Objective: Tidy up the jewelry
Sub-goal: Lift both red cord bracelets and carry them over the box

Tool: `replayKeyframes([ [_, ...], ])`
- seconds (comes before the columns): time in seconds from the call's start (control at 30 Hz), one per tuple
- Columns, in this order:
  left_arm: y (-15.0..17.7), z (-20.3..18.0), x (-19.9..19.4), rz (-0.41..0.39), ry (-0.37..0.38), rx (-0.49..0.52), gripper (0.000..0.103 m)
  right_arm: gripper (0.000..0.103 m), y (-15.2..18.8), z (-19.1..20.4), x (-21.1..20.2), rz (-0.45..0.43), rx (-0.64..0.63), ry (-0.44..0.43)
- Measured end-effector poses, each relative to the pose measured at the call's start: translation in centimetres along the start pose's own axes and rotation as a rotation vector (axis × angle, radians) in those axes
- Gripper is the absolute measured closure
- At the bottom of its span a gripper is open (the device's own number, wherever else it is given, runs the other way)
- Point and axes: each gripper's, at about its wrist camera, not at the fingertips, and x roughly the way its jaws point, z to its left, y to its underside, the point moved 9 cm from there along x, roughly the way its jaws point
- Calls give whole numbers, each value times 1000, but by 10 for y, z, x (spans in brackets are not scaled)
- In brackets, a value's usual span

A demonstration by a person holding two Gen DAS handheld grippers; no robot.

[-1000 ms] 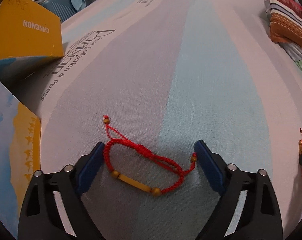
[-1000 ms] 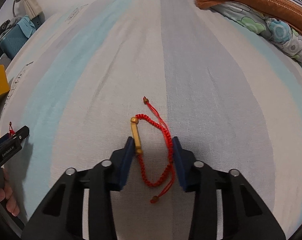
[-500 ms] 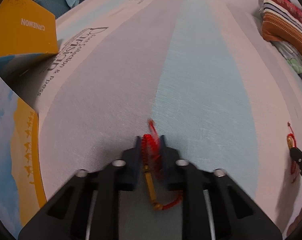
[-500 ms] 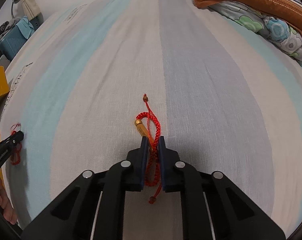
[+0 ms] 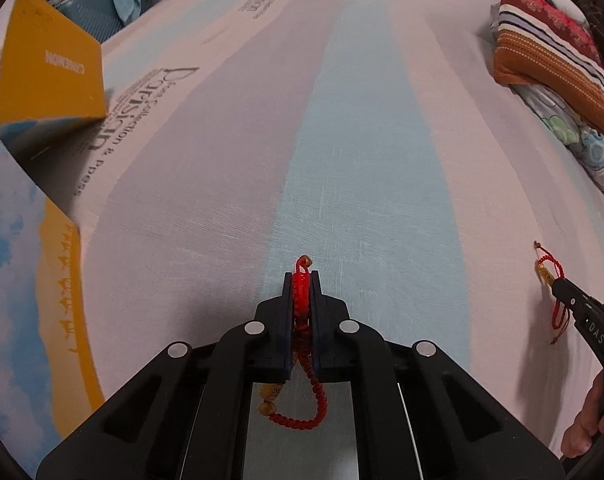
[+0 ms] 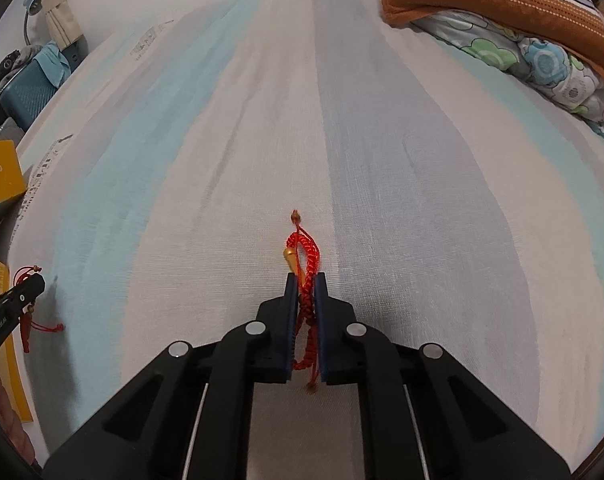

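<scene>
- Both grippers have clamped down since a second ago, when each stood wide around its bracelet on the sheet.
- Left wrist view: the left gripper (image 5: 302, 280) is clenched on a red braided cord bracelet with gold beads (image 5: 302, 300); a bead tip pokes out ahead of the fingertips, and the loop with its gold tube trails back between the black arms.
- Left of that bracelet stands a yellow and blue cardboard box (image 5: 25, 280) on the striped bed sheet (image 5: 366, 140); a striped orange pillow (image 5: 550, 52) lies far right.
- Right wrist view: the right gripper (image 6: 304, 280) is pinched tight on a second red cord bracelet with a gold tube (image 6: 306, 256), which sticks out ahead of the blue pads (image 6: 289, 300).
- Strands hang behind the pads, just above the sheet's pale stripe.
</scene>
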Motion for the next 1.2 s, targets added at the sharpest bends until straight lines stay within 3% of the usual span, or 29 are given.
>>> replayKeyframes([
  [0.53, 8, 12, -67, -83, 24, 54, 97, 95, -5, 32, -62, -93, -35, 5],
  [0.83, 11, 30, -113, -138, 39, 29, 97, 95, -5, 57, -105, -145, -42, -5],
  [1.2, 18, 77, -162, -192, 26, -6, 97, 95, 8, 120, -144, -187, -97, -49],
])
